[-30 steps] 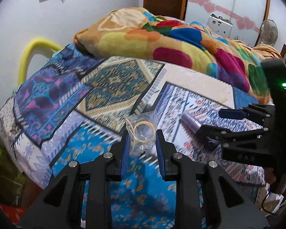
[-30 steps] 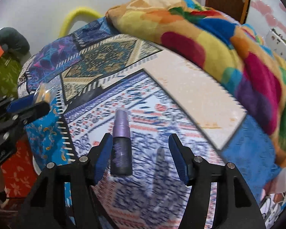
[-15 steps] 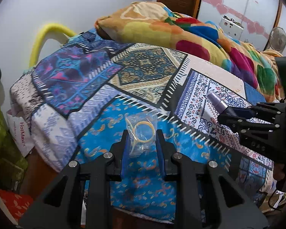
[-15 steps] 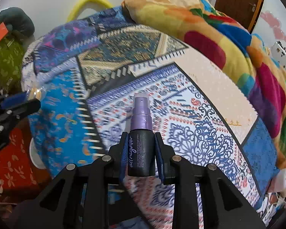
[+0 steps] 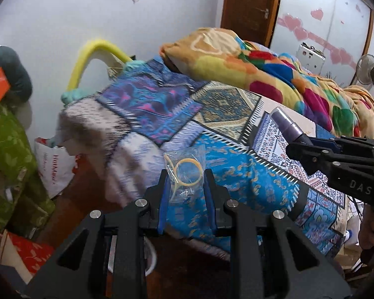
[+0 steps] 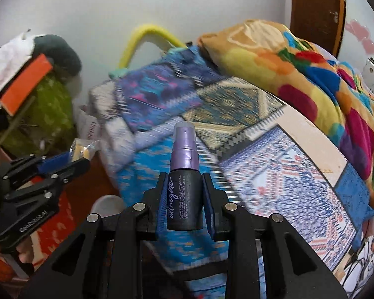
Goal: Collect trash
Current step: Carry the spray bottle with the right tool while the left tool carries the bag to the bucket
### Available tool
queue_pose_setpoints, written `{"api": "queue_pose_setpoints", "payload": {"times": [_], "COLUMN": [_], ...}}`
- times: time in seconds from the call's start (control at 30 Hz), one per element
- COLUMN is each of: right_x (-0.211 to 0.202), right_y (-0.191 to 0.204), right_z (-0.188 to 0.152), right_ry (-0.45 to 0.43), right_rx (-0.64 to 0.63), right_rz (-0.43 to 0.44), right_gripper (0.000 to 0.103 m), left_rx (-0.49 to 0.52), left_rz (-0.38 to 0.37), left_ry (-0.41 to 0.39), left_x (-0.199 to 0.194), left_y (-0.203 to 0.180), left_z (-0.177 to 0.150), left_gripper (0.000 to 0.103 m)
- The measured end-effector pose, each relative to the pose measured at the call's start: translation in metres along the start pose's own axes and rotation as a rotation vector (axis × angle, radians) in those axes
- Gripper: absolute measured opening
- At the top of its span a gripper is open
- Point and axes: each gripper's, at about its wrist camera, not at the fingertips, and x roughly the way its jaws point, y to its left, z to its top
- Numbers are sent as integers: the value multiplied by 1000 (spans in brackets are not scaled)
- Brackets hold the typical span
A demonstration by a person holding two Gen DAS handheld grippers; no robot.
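Note:
My left gripper [image 5: 185, 184] is shut on a small clear plastic bag [image 5: 185, 172] with a yellow ring inside, held in the air over the bed's near edge. In the right wrist view that bag [image 6: 81, 148] shows at the left, in the left gripper [image 6: 69, 159]. My right gripper [image 6: 184, 194] is shut on a black spray bottle [image 6: 184, 199] with a purple cap, upright between the pads and lifted off the bed. The same bottle [image 5: 286, 124] and right gripper [image 5: 309, 147] appear at the right of the left wrist view.
A bed with a patchwork cover [image 5: 236, 174] fills the middle, with a bright blanket [image 5: 261, 74] heaped behind. A white bag [image 5: 52, 167], green cloth [image 5: 7, 149] and a red box [image 5: 30, 254] crowd the floor at the left. A white round container [image 6: 107, 204] sits below the bed edge.
The right gripper closed on the spray bottle and lifted it off the bed. Both grippers pulled back from the bed and rose, carrying bag and bottle; more floor and wall now show.

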Motion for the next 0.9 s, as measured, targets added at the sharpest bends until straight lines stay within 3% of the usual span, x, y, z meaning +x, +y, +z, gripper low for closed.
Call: {"api": "queue_pose_setpoints", "payload": {"times": [0.47, 0.7, 0.9], "right_x": [-25, -4, 43], "right_y": [119, 174, 209], "right_z": [-13, -26, -44], "right_ry": [-33, 8, 110], "right_rx": [-85, -169, -236], "right_rz": [79, 109, 127], "right_gripper": [24, 24, 24], "left_rx": [-90, -149, -178], "left_rz": [60, 60, 64], "left_ry": [1, 55, 144], "left_x": [-71, -64, -28], "left_y": [90, 138, 166], "left_z": [-56, -95, -131], "left_gripper": [26, 26, 26]}}
